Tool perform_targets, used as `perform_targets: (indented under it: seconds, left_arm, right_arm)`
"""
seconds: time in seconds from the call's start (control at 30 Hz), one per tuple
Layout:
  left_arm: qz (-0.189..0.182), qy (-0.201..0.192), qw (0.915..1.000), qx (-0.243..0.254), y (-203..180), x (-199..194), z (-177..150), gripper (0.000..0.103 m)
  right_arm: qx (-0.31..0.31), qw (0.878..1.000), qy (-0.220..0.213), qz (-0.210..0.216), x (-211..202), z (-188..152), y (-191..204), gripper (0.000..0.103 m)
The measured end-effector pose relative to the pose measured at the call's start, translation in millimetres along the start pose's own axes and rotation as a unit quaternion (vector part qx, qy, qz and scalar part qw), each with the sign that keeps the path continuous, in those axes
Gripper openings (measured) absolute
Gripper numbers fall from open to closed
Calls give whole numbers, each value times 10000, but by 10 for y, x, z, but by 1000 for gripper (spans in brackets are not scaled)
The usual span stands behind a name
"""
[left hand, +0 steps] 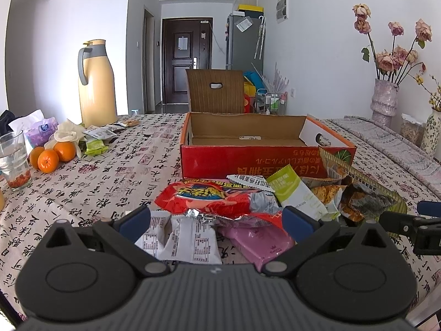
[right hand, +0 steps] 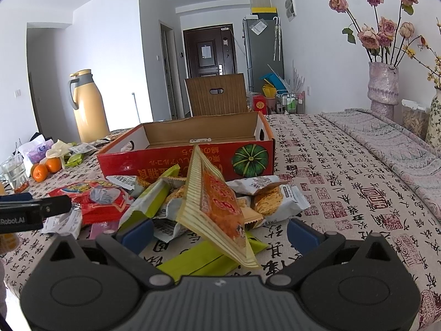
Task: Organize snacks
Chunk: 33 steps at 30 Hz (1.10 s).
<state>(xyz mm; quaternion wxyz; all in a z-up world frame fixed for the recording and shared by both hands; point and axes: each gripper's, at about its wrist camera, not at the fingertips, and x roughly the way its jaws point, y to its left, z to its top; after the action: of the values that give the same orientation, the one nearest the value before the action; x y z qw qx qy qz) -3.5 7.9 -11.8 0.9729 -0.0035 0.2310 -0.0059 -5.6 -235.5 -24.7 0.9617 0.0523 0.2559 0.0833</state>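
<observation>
A heap of snack packets lies on the tablecloth in front of an open red cardboard box (left hand: 248, 160) (right hand: 171, 162), whose inside is bare. My left gripper (left hand: 217, 220) stands open around the heap's near edge, with a red packet (left hand: 215, 195), white packets (left hand: 190, 237) and a pink packet (left hand: 261, 242) between its fingers. My right gripper (right hand: 217, 230) is open too. An orange packet with a striped border (right hand: 220, 207) stands tilted between its fingers, above a green packet (right hand: 204, 259). Biscuit packets (right hand: 273, 198) lie just beyond.
At the left are oranges (left hand: 52, 155), a glass (left hand: 13, 160), tissues (left hand: 41, 131), more packets (left hand: 96, 140) and a yellow thermos jug (left hand: 95, 82). A vase of dried roses (right hand: 383, 88) stands at the right on a folded grey cloth (right hand: 391, 143). A brown chair (left hand: 215, 91) stands behind the box.
</observation>
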Motion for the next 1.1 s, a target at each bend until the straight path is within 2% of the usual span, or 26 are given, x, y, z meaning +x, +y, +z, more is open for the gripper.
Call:
perform_targets:
  seconds: [0.77, 1.1]
  left_arm:
    - [-23, 24, 10000, 12, -22, -16, -61, 103]
    - [-68, 164, 9998, -17, 6, -51, -149, 103]
  right_arm:
    - [-39, 10000, 39, -9, -22, -18, 50, 103]
    - [-63, 9995, 316, -52, -6, -153, 141, 103]
